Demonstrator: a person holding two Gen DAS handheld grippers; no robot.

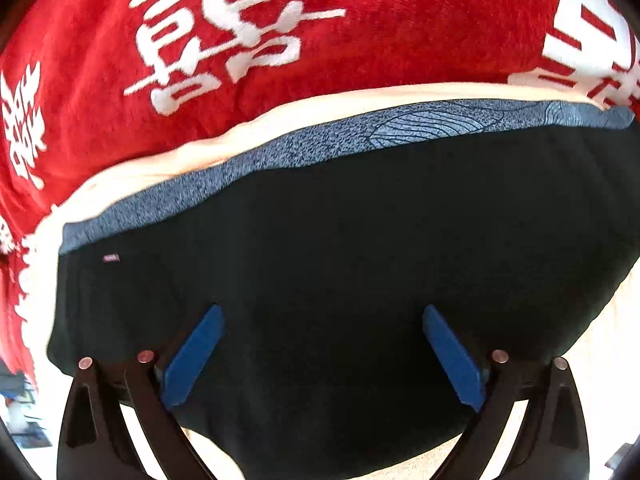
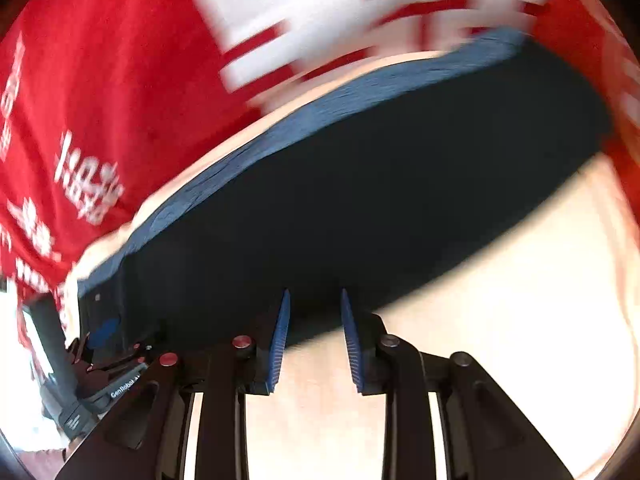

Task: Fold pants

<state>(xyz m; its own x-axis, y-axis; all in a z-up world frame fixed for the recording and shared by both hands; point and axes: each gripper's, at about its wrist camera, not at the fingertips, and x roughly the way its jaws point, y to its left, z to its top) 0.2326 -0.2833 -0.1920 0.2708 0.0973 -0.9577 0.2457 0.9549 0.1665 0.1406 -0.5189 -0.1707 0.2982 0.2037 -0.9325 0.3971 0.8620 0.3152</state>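
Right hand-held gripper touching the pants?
Cannot tell. Right wrist view: the right hand-held gripper has open jaws with fingertips over the pants edge; no gap or contact shows plainly.

Two wrist views, steeply downward, close above the same black pants (image 1: 340, 260) and red blanket (image 2: 120, 80).

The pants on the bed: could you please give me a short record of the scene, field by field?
garment: black pants, folded flat
waistband: blue-grey patterned band along the far edge
surface: cream sheet
behind: red blanket with white characters
left gripper: open wide above the pants, holding nothing
right gripper: slightly open at the near edge, nothing between the pads
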